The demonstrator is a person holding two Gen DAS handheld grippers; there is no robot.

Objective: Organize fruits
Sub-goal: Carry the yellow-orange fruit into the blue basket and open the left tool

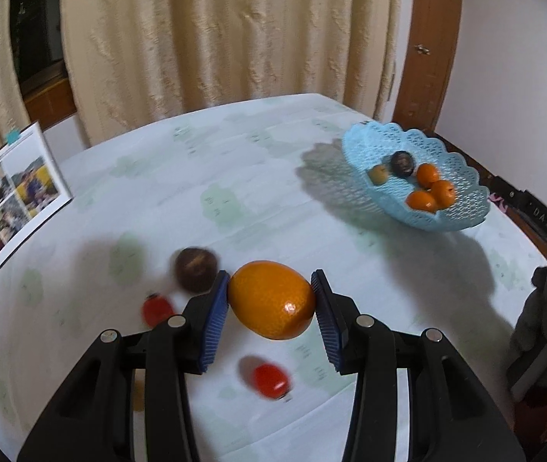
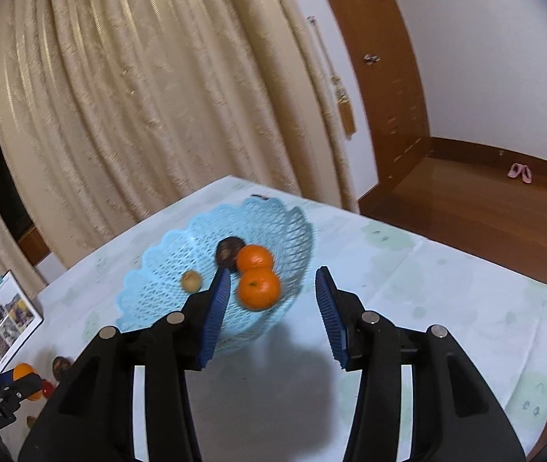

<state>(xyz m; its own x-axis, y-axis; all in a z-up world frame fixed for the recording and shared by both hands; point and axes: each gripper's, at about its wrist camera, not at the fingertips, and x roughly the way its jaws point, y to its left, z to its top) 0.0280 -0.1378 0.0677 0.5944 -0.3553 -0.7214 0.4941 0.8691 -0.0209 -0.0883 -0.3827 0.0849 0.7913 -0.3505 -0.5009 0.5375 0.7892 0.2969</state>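
Your left gripper [image 1: 271, 300] angles downward, jaws clamped on an orange [image 1: 271, 298]. Your right gripper [image 2: 273, 300] angles downward, jaws apart, gripping nothing.

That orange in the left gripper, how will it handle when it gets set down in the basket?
The orange looks round and firm, so it will likely roll once released. Its glossy peel may slip between the pads. The basket slopes inward, so it should settle against the fruit there.
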